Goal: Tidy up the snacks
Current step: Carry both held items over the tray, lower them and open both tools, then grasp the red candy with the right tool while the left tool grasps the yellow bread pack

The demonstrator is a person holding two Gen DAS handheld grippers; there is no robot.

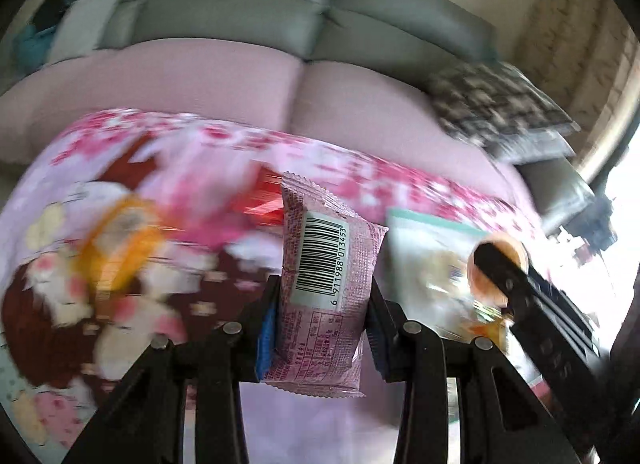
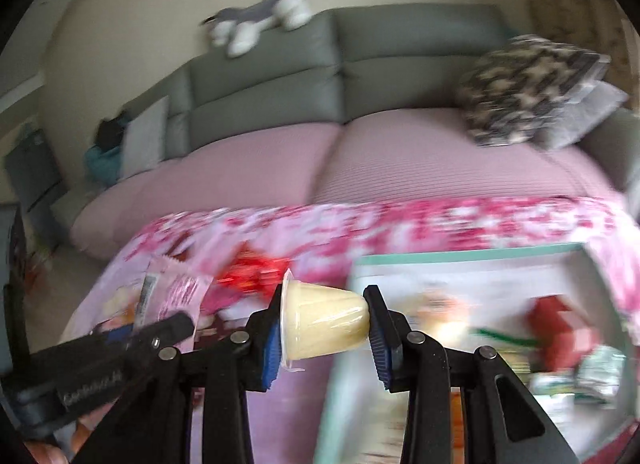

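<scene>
Left hand-held gripper point(image 1: 322, 296): pinching a pink snack packet point(image 1: 320, 264) upright, barcode facing the camera — held above the floral cloth point(image 1: 240, 144).
Right hand-held gripper point(image 2: 326, 324): pinching a pale yellow jelly cup point(image 2: 324, 322) on its side, lid to the left.
Box point(image 2: 460, 256): mint-rimmed, on the right — blurred snacks inside.
Far: grey sofa point(image 2: 380, 64).

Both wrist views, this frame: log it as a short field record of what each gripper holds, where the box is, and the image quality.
left gripper: shut on pink snack packet, barcode side facing camera
right gripper: shut on jelly cup, held sideways, lid end at left finger
box: mint-rimmed, on floral cloth, holds snacks already
background: grey sofa behind
image quality: heavy motion blur
</scene>
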